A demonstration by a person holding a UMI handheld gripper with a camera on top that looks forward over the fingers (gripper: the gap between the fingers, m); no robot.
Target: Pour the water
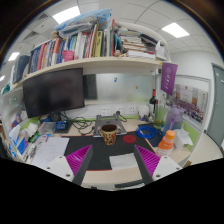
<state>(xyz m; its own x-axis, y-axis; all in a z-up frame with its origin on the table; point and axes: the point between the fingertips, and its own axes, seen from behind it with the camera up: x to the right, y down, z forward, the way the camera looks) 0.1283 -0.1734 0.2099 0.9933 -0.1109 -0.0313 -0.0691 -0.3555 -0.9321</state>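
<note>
Mug of brown patterned ceramic (109, 131) stands on the cluttered desk (60, 150), at twelve o'clock from the gripper (114, 160) and just beyond its fingertips — nothing touches it. The gripper's two fingers are spread wide apart with an empty gap between them; their magenta pads (80, 156) face each other across a white sheet of paper (112, 160) with a red round lid (129, 139) lying at one o'clock. A blue shallow bowl (148, 131) sits at two o'clock, an orange-capped bottle (167, 141) a little nearer beside it. At ten o'clock a dark flat monitor (53, 92) stands beneath a white shelf (90, 64) packed with books — a dark glass bottle (153, 105) rises at one o'clock, further back.
</note>
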